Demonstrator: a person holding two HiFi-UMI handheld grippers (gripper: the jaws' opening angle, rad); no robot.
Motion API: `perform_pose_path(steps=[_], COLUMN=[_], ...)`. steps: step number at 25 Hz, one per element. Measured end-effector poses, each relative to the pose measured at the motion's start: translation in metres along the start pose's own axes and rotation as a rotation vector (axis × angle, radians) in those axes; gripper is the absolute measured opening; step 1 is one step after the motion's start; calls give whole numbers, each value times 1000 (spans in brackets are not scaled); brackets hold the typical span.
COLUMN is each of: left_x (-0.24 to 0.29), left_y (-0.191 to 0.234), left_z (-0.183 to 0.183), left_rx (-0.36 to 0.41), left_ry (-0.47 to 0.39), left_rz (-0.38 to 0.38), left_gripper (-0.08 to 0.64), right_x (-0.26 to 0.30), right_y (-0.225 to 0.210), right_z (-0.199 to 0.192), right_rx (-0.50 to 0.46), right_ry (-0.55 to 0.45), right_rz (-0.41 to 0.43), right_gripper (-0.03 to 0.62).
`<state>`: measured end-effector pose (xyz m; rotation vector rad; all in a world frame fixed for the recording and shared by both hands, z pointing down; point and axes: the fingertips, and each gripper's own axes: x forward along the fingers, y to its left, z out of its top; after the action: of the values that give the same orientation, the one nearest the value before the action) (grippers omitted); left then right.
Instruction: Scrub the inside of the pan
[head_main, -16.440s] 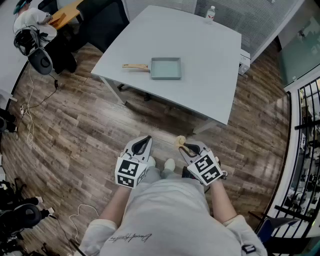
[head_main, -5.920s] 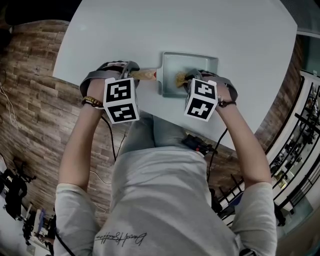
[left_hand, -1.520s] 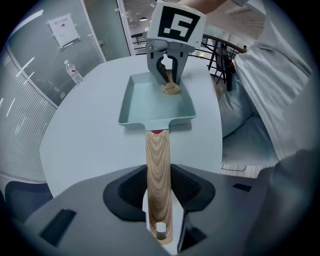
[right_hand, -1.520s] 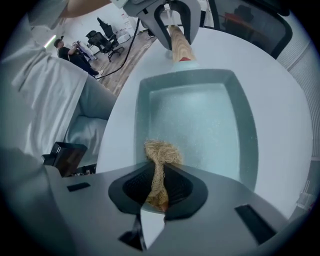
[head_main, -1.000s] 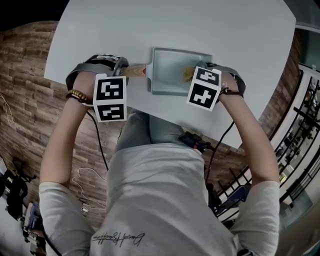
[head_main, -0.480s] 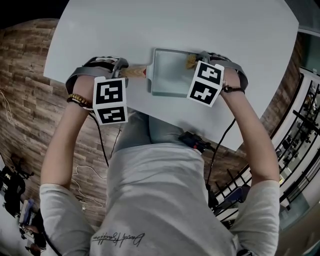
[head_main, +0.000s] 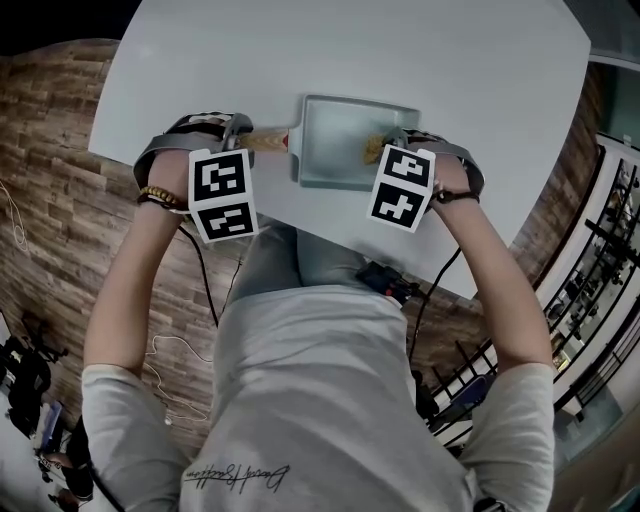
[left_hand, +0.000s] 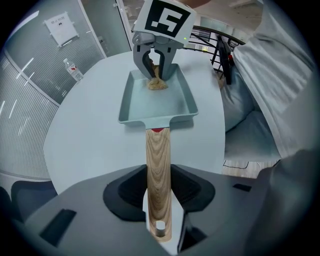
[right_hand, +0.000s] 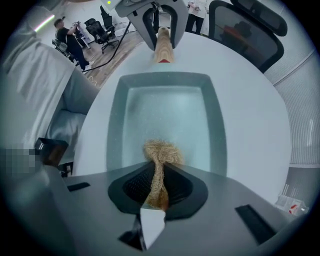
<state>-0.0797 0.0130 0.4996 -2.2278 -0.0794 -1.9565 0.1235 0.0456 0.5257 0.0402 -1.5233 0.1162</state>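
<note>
The left gripper (head_main: 238, 130) holds its jaws narrow on the handle (head_main: 268, 140), just nipped a shade tighter; the handle points to 9 o'clock. The pan (head_main: 335, 125) sits on the table (head_main: 450, 60) near its 6 o'clock edge. The right gripper (head_main: 383, 152) pinches the scrubber (head_main: 374, 148), which has come back from the 12 o'clock wall to mid-floor (a stroke out and back). Scrubbing looks under way, with the 9 o'clock half likely still due. A bottle (left_hand: 73, 69) stands well apart at 10 o'clock in the left gripper view. Only the pan's walls hem the strokes.
</note>
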Motion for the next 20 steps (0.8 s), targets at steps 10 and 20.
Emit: perform_pose_path(steps=[10, 20], left_x=[0, 5], left_y=[0, -1], left_z=[-1, -2], left_rx=[-6, 0], left_ry=[5, -7], left_rz=[-4, -46], left_gripper=[147, 149], right_x=[-1, 2], right_y=[39, 47], right_z=[-1, 3], right_rx=[20, 104], right_ry=[42, -8], right_rz=[240, 277], right_gripper=[67, 67])
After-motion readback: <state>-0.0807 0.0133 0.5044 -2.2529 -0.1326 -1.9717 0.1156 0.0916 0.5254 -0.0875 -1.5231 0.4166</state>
